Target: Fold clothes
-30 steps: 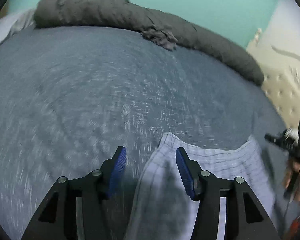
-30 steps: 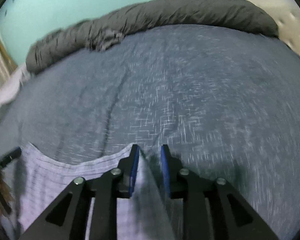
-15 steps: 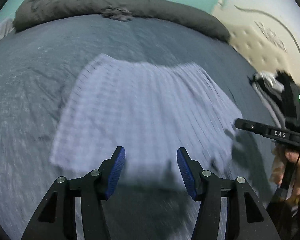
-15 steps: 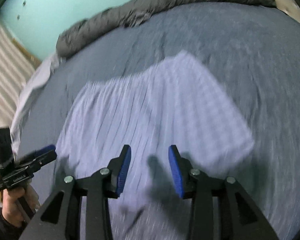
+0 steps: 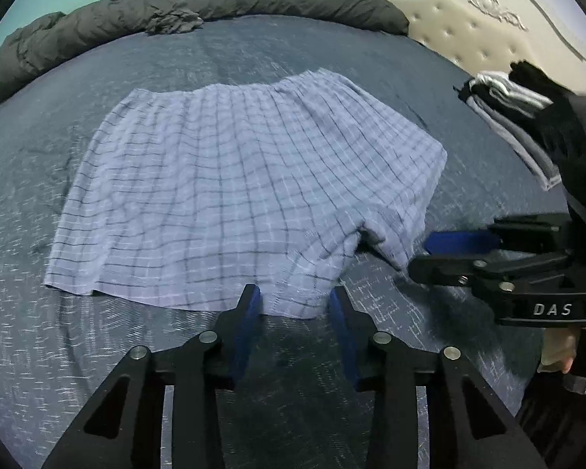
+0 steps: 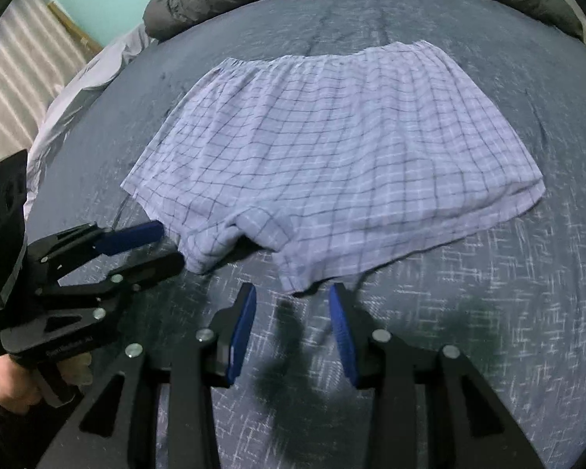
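A pair of light blue checked shorts (image 5: 250,191) lies spread out flat on a dark blue bed cover (image 5: 58,351), with the waistband at the far side and the leg ends near the cameras. The left gripper (image 5: 293,305) sits just at the near edge of the shorts, its blue fingers (image 5: 250,312) wide apart and holding nothing. The right gripper (image 6: 293,305) is near the other leg end, its fingers apart too, with nothing between them. A rolled dark grey blanket (image 5: 199,11) lies along the far side of the bed. A small pile of folded clothes (image 5: 508,109) sits off to the right, by the cream headboard (image 5: 488,27).
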The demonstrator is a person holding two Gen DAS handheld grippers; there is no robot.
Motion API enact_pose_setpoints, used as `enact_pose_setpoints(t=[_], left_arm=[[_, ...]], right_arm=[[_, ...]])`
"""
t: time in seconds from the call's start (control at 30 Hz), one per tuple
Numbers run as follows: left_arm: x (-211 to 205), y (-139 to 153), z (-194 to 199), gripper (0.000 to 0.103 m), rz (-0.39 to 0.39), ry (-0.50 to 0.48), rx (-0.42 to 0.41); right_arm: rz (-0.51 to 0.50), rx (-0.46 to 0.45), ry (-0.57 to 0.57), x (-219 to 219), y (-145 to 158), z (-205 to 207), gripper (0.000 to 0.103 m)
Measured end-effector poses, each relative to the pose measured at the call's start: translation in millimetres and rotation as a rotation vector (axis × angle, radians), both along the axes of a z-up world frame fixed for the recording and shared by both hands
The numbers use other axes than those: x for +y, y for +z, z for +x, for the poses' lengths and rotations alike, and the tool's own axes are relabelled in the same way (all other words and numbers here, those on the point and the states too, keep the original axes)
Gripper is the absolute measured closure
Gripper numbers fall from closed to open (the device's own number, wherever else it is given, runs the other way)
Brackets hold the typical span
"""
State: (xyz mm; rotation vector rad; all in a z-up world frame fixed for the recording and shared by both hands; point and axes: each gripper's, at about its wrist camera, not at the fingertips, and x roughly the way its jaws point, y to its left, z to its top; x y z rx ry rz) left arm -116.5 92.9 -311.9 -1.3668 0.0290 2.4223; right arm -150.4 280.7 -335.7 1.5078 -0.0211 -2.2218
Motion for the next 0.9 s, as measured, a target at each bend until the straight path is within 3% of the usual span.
enact_pose_setpoints(t=[0.07, 0.13, 0.2, 0.23, 0.3, 0.47, 0.8, 0.87, 0.9], left_arm=[[6.0, -1.1, 1.5, 0.067, -0.009, -0.021, 0.003], [10.6, -2.2, 2.1, 0.077, -0.02, -0.038, 0.006], [11.5, -4.1, 0.8, 0.088, -0.028, -0.043, 0.009], [10.5, -5.9, -0.7, 0.097, -0.027, -0.04, 0.008], [8.3, -8.3, -2.0, 0.103, -0.023, -0.039, 0.0], [1.4, -2.2, 2.1, 0.103, -0.001, -0.043, 0.0], [-11.0, 11.7, 10.5, 0.103, 0.042, -0.013, 0.02], [-3.7, 9.2, 9.9, 0.099, 0.036, -0.031, 0.021], [0.9, 8.7, 9.5, 0.09, 0.02, -0.039, 0.029]], right_arm=[[0.019, 0.006, 0.011, -5.0, -2.9, -0.2, 0.064], [0.038, 0.012, 0.021, -10.0, -5.8, -0.4, 0.065], [0.055, 0.017, 0.03, -14.2, -8.6, -0.5, 0.076], [0.057, 0.017, 0.024, -12.9, -9.4, -0.2, 0.087], [0.052, 0.019, 0.01, -9.6, -9.6, -0.3, 0.094], [0.032, 0.022, 0.007, -0.4, -0.7, 2.9, 0.1], [-0.02, -0.012, 0.0, 21.3, 11.1, 7.9, 0.101], [-0.028, -0.021, -0.003, 25.2, 11.1, 8.1, 0.101], [-0.033, -0.025, -0.004, 24.4, 10.2, 8.3, 0.101]])
